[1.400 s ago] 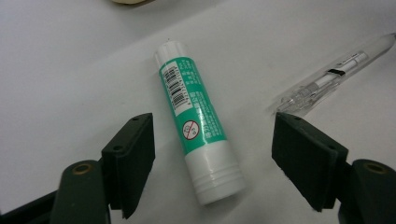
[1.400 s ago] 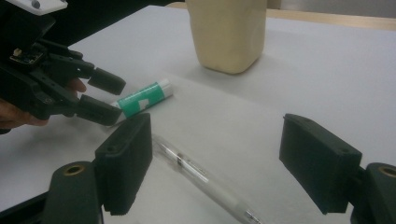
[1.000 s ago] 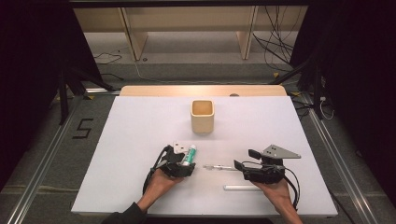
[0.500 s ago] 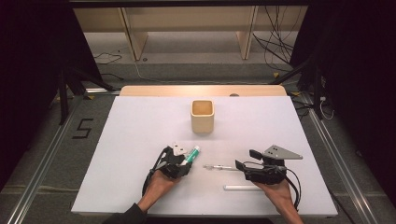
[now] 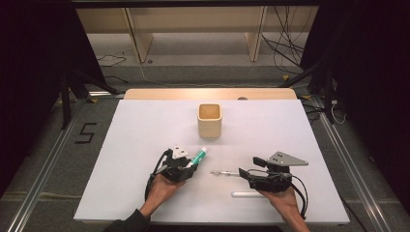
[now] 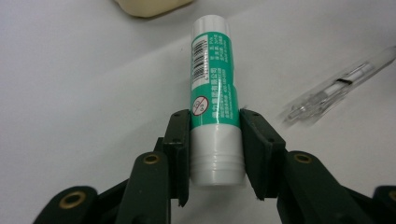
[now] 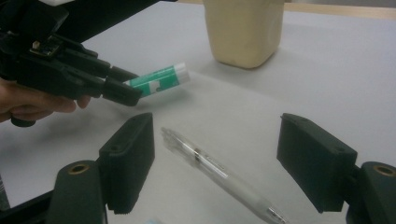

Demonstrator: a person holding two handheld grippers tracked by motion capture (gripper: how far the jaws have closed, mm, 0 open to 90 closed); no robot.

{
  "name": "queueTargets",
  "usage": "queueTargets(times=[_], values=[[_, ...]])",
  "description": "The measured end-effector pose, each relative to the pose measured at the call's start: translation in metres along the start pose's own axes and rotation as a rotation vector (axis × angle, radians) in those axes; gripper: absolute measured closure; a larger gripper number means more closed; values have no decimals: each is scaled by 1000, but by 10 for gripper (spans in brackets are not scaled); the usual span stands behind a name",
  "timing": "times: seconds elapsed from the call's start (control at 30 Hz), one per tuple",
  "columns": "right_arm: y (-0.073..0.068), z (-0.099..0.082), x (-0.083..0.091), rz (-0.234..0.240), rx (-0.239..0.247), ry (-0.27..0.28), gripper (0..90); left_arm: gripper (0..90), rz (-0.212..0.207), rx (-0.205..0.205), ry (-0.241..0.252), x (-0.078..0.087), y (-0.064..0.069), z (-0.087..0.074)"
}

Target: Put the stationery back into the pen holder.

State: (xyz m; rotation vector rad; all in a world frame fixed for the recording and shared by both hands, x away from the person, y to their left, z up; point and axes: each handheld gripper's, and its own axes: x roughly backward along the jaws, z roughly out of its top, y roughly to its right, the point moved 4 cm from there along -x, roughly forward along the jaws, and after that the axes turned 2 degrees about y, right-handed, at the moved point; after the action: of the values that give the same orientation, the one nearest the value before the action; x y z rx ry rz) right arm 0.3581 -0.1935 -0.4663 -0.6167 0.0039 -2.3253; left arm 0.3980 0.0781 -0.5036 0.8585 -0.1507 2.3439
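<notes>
We held the left tool (image 5: 192,164) clamped on a green-and-white glue stick (image 6: 214,93), gripped near its white base, its cap end pointing toward the beige cup (image 5: 210,120). The right tool (image 7: 215,163) stood with its jaws wide apart. A clear pen (image 7: 219,172) lay on the white worktop (image 5: 130,145) between those jaws, touching neither. A white stick (image 5: 248,194) lay beside our right hand (image 5: 283,200).

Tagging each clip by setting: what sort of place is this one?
Probably a lab or recording bay, not a home: a white table boxed in by dark curtains, floor rails, loose cables, and a taped "5" on the floor.
</notes>
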Motion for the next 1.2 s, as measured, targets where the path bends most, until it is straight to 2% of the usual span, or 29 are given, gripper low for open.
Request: queueTargets(times=[0.1,0.27,0.43,0.5,0.67,1.0,1.2], values=[[-4,1,-2,22,-5,4,281,646,-34,24,23,3,2,2],[-7,2,-2,49,-35,5,283,647,-65,28,52,9,5,5],[-10,1,-6,66,-39,4,283,647,-103,46,64,12,8,7],[-12,1,-6,63,-28,3,283,646,-116,57,62,13,8,7],[-19,3,-7,69,7,7,282,646,-140,49,44,16,9,9],[-41,6,-10,69,159,20,267,646,-219,3,-14,31,15,19],[-58,6,-12,63,305,25,258,646,-256,-44,-56,37,20,23]])
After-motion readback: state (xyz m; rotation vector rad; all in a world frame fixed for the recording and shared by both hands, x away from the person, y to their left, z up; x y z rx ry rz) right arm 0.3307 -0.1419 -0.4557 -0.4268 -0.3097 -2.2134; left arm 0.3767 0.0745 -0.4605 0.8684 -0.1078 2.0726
